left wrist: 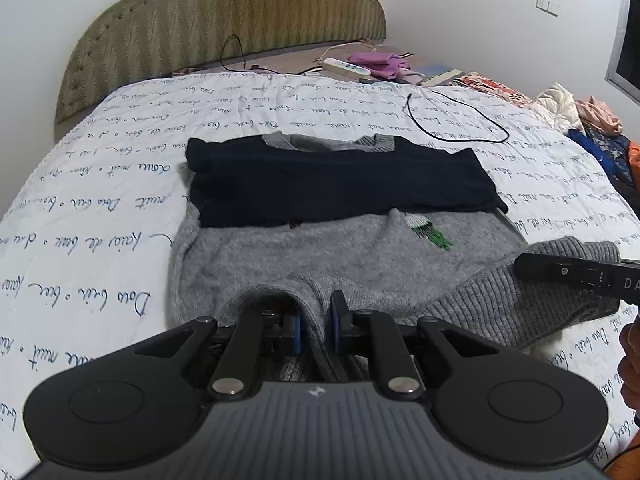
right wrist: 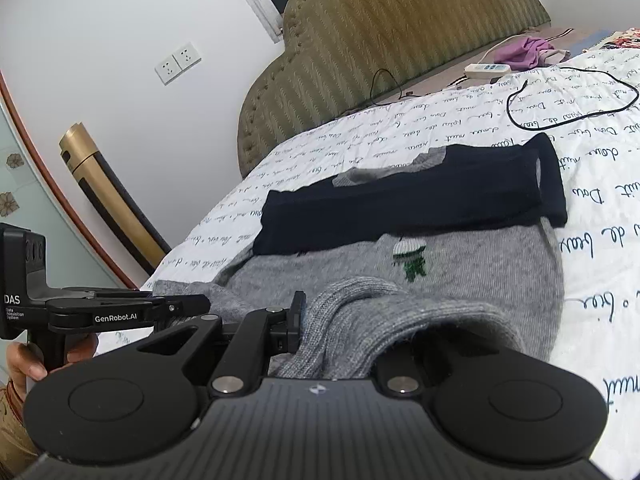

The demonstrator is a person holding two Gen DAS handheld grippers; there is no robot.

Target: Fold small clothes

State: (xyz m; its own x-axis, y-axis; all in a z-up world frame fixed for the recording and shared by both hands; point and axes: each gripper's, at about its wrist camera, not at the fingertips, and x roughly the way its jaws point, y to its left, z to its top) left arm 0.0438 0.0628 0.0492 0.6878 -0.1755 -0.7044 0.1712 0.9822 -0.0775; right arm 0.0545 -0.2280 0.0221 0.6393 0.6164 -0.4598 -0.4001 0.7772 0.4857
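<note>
A grey knit sweater [left wrist: 340, 252] with navy sleeves [left wrist: 336, 184] folded across its chest lies on the bed; it also shows in the right wrist view [right wrist: 480, 264]. My left gripper [left wrist: 317, 330] is shut on the sweater's ribbed hem at its near left corner. My right gripper [right wrist: 340, 320] is shut on the hem's near right corner, with grey cloth draped over its right finger. The right gripper also shows at the right edge of the left wrist view [left wrist: 576, 274]. The left gripper also shows in the right wrist view [right wrist: 180, 306].
White bedsheet [left wrist: 100, 208] with blue script covers the bed. A black cable [left wrist: 460, 120] lies beyond the sweater. A power strip [left wrist: 346, 66] and purple cloth [left wrist: 378, 62] sit near the headboard [left wrist: 224, 16]. A heap of clothes [left wrist: 580, 120] lies at the right.
</note>
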